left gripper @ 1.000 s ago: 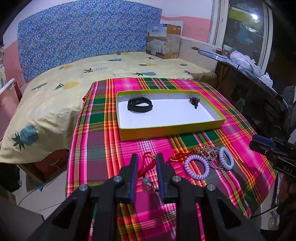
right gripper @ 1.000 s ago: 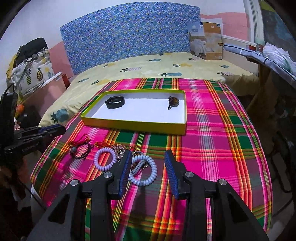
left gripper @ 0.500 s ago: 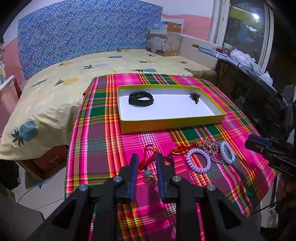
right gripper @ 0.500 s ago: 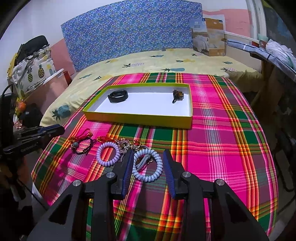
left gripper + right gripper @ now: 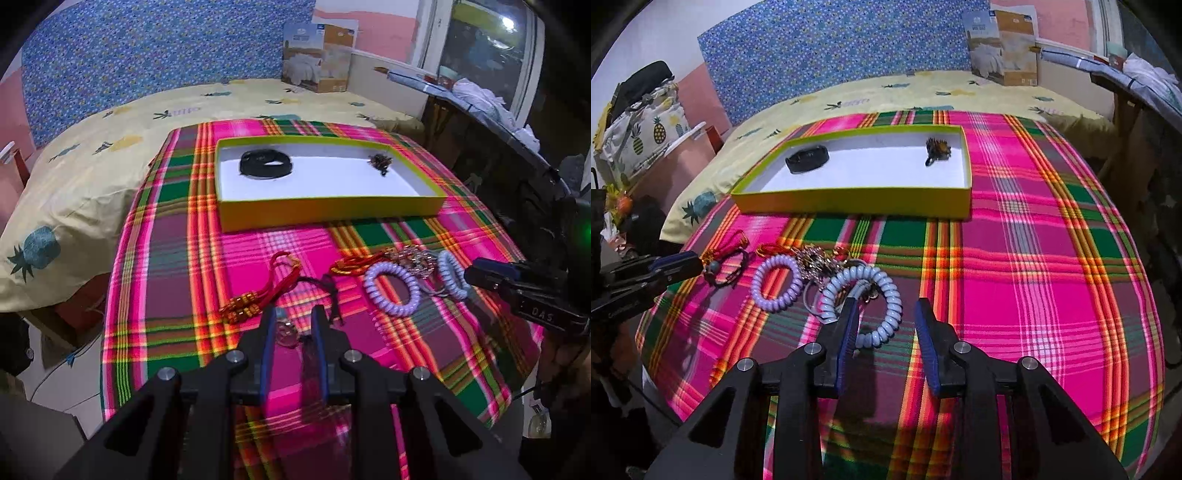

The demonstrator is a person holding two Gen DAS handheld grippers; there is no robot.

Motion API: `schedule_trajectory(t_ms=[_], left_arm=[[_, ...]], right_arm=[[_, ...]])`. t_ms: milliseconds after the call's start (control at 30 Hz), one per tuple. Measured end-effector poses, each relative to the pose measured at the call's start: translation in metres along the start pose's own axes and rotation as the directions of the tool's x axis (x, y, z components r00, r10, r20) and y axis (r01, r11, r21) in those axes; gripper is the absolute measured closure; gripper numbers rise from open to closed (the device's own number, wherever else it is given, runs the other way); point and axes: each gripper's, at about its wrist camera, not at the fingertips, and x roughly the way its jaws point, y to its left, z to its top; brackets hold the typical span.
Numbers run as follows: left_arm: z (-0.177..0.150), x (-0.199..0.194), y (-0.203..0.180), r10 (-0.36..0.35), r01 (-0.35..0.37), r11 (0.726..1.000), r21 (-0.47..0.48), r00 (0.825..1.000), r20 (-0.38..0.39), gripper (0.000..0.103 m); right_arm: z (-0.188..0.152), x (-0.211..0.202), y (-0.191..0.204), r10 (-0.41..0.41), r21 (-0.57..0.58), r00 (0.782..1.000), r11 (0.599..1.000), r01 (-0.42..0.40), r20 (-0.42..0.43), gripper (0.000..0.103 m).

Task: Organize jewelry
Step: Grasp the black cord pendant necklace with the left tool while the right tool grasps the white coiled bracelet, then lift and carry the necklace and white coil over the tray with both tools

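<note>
A yellow tray (image 5: 332, 212) (image 5: 849, 201) on the plaid cloth holds a black band (image 5: 266, 164) (image 5: 807, 158) and a brown charm (image 5: 380, 162) (image 5: 938, 147). In front of it lie a red cord bracelet (image 5: 273, 284) (image 5: 726, 258), a purple coil ring (image 5: 393, 288) (image 5: 775, 284), a blue coil ring (image 5: 864, 299) (image 5: 450, 275) and a chain tangle (image 5: 413, 258) (image 5: 816, 262). My left gripper (image 5: 293, 321) is open, its fingers either side of a clear bead on the black cord. My right gripper (image 5: 886, 314) is open, its jaws straddling the near rim of the blue coil.
The table (image 5: 1052, 258) stands against a bed with a yellow pineapple sheet (image 5: 92, 155). A cardboard box (image 5: 319, 55) stands by the wall. A dark shelf (image 5: 498, 122) runs along the right.
Both grippers have come down and forward toward the cloth. The left now has the bead between its fingers; the right now straddles the blue coil.
</note>
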Motion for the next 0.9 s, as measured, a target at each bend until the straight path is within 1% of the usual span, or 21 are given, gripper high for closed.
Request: schedule_trajectory(t_ms=[200, 367, 400, 567, 667, 800, 900], left_arm=[[-0.001, 0.01, 0.004, -0.002, 0.001, 1.0, -0.024, 0.999, -0.035, 0.083], [-0.001, 0.02, 0.002, 0.0, -0.002, 1.0, -0.028, 0.998, -0.062, 0.083], [-0.001, 0.021, 0.002, 0.002, -0.004, 1.0, -0.03, 0.998, -0.058, 0.083], [0.001, 0.024, 0.001, 0.012, -0.014, 1.0, -0.025, 0.999, -0.049, 0.083], [0.001, 0.025, -0.004, 0.041, -0.041, 0.999, 0.005, 0.998, -0.045, 0.083], [0.001, 0.026, -0.01, 0.075, -0.073, 0.997, 0.038, 0.996, -0.038, 0.084], [0.001, 0.025, -0.008, 0.066, -0.065, 0.997, 0.028, 0.997, -0.039, 0.085]], right_arm=[[-0.002, 0.012, -0.003, -0.004, 0.001, 1.0, 1.0, 0.004, -0.029, 0.07], [0.002, 0.015, -0.002, -0.012, -0.014, 1.0, 1.0, 0.012, -0.029, 0.071], [0.003, 0.016, -0.001, -0.016, -0.019, 0.999, 1.0, 0.015, -0.029, 0.071], [0.005, 0.019, 0.001, -0.048, -0.052, 0.998, 0.998, 0.047, -0.028, 0.082], [0.006, 0.02, 0.002, -0.063, -0.067, 0.998, 0.996, 0.061, -0.028, 0.09], [0.005, 0.02, 0.007, -0.077, -0.103, 0.997, 0.992, 0.074, -0.027, 0.093], [0.004, 0.019, 0.006, -0.069, -0.094, 0.997, 0.993, 0.066, -0.025, 0.093]])
